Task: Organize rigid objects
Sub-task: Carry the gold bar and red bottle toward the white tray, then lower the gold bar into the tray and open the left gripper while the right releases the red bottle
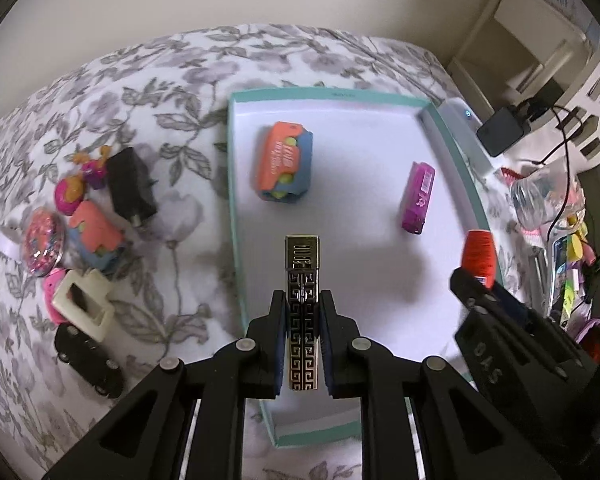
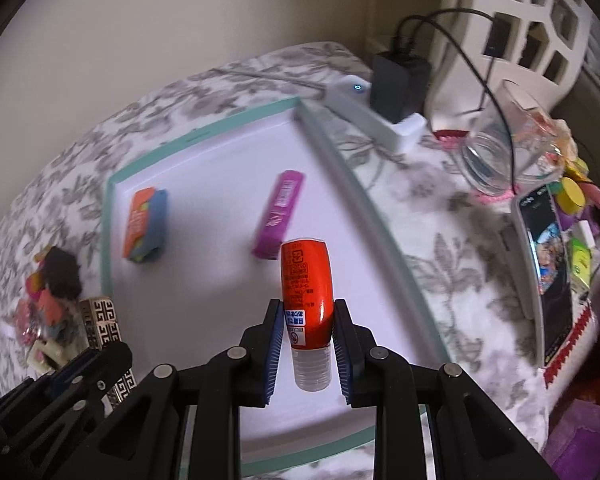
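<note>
With my left tongs [image 1: 302,344] clamped on the patterned lighter [image 1: 302,312] and my right tongs [image 2: 309,350] on the red bottle [image 2: 306,284], both over the tray's [image 1: 328,94] near edge on the bed, a smooth bottle could slip or they might knock together.

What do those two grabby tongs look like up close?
Both tongs are matte black plastic. The left tongs and right tongs each have two angular arms with triangular cut-outs, joined by round silver pins. The inner faces carry dark blue ribbed pads. Seen from the left wrist camera, the right tongs have raised letters moulded on their side. No cables, hands or sleeves show.
</note>
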Demonstrator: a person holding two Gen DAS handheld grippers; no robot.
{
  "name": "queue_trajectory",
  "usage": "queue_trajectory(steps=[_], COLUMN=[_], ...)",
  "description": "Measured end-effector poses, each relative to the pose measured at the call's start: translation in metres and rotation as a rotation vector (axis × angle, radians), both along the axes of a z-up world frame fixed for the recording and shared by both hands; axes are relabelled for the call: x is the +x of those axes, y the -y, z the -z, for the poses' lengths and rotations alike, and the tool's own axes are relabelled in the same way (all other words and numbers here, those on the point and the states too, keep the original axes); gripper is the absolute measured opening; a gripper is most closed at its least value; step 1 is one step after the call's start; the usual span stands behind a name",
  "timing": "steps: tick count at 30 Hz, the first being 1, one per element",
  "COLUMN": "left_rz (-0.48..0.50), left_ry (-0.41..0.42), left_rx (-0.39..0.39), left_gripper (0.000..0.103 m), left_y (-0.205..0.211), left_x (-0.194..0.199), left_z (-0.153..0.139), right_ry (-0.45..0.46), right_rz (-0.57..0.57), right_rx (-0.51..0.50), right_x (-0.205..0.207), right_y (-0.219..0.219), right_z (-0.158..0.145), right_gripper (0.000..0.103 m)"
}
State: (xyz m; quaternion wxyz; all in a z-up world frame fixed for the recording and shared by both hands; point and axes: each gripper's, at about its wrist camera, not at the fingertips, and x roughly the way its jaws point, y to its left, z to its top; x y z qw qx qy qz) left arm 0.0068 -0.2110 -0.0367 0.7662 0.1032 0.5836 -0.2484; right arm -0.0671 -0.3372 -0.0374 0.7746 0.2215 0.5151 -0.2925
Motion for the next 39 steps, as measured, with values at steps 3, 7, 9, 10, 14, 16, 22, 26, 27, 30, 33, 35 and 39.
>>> queue_trajectory(steps=[3,7,9,10,14,16,22,26,27,30,33,35,39], left_rz=[0.009,0.007,0.001,-0.001,0.0,0.001,0.001,-0.008,-0.007,-0.005,-0.03,-0.04,-0.044], left_ry=[0.002,-0.02,-0.033,-0.039,-0.051,-0.058,-0.074,-0.085,-0.086,-0.089,-0.105,-0.12,-0.103], left_rx=[0.009,0.015,0.012,0.011,0.01,0.002,-0.017,-0.042,-0.046,-0.062,-0.093,-0.113,-0.12], left_gripper=[0.016,0.016,0.016,0.016,0.016,0.016,0.016,0.016,0.016,0.027,0.049,0.051,0.053], left_y=[0.005,0.004,0.002,0.001,0.001,0.001,0.003,0.0,0.0,-0.003,-0.009,-0.012,-0.015], left_x=[-0.001,-0.001,0.0,0.0,0.0,0.001,0.0,0.002,0.002,0.005,0.008,0.011,0.01], left_z=[0.009,0.022,0.03,0.032,0.04,0.042,0.045,0.041,0.04,0.035,0.031,0.028,0.019], right_ry=[-0.014,-0.034,-0.044,-0.047,-0.068,-0.078,-0.101,-0.099,-0.099,-0.101,-0.102,-0.103,-0.085], right_rz=[0.005,0.004,0.001,0.0,-0.004,-0.006,-0.01,-0.01,-0.009,-0.007,-0.004,-0.011,-0.027], right_rx=[0.003,0.021,0.025,0.028,0.05,0.059,0.069,0.074,0.075,0.082,0.067,0.052,0.032], right_x=[0.0,0.001,0.0,0.0,0.002,0.002,0.003,0.004,0.004,0.005,0.005,0.005,0.006], right_y=[0.003,0.003,0.002,0.001,0.0,0.0,-0.002,-0.003,-0.002,0.002,0.003,0.002,0.001], right_z=[0.004,0.015,0.018,0.019,0.028,0.031,0.037,0.037,0.037,0.034,0.028,0.024,0.014], right_gripper=[0.026,0.026,0.026,0.026,0.026,0.026,0.026,0.027,0.027,0.027,0.027,0.028,0.028])
